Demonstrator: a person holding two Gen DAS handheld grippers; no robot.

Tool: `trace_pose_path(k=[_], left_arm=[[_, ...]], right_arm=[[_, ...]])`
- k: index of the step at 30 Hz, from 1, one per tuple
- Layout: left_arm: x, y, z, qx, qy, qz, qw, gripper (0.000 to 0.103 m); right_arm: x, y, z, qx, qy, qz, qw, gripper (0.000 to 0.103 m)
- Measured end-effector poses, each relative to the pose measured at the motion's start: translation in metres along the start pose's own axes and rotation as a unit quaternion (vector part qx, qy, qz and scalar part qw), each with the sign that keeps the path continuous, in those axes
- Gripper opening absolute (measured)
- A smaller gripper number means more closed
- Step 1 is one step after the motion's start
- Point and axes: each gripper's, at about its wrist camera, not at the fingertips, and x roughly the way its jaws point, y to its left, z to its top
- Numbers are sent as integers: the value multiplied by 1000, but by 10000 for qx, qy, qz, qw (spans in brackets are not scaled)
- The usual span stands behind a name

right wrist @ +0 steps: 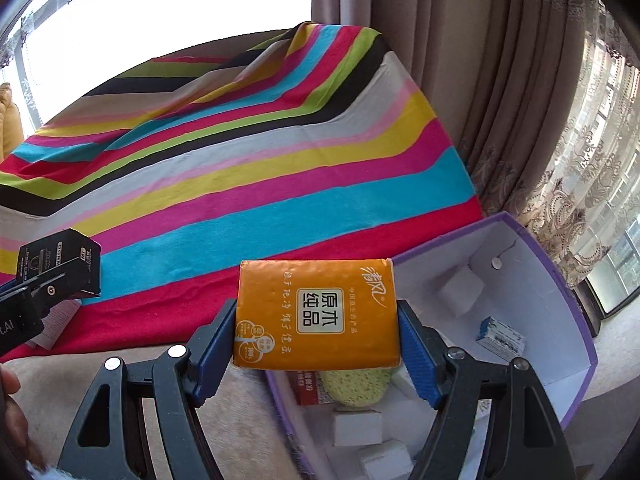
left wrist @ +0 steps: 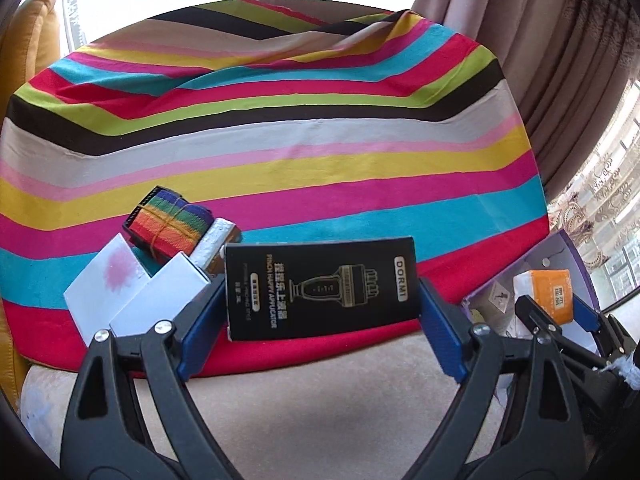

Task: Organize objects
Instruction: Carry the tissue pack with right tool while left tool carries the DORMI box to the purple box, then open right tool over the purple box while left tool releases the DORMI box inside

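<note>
Above the purple-rimmed white cardboard box (right wrist: 568, 360), the right tongs (right wrist: 316, 344) clamp an orange plastic tissue pack (right wrist: 316, 316); left of the box, the left tongs (left wrist: 320, 312) clamp a black DORMI carton (left wrist: 320, 288) over the striped cloth (left wrist: 280, 140). Either grip looks shallow: a quick swing could twist a package loose, dropping it beside the box.

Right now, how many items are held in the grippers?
2. The black box is clamped in the left gripper, above the striped cloth's edge. The orange tissue pack is clamped in the right gripper, over the purple bin.
</note>
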Motion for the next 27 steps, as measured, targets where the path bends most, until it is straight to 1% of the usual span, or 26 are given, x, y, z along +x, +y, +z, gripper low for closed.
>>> trace_pose_path(k=[4,8,14,19,24,26,27], left_arm=[[-1,-25,-1,317,61,-201,9993,91],[-3,-59,-6,713,123,-463,9963,91],[-6,-111,-18,1320,265,-938,9865,91],[-9,-144,-29,1700,338,-1308,9761,91],[-11,-165,-33,1877,385,-1672,9671,92],[-7,-168,-32,1864,526,-1777,9648,95],[-6,-167,-31,1818,554,-1812,9649,95]], right_arm=[[0,-35,-8,201,116,-289,9993,76],[1,-68,-16,443,247,-481,9976,76],[-6,-106,-18,764,213,-814,9935,76],[-9,-131,-17,983,143,-1024,9898,76],[-13,-142,-15,1074,77,-1187,9871,77],[-13,-143,-15,1080,69,-1203,9868,82],[-12,-142,-15,1079,63,-1211,9867,83]])
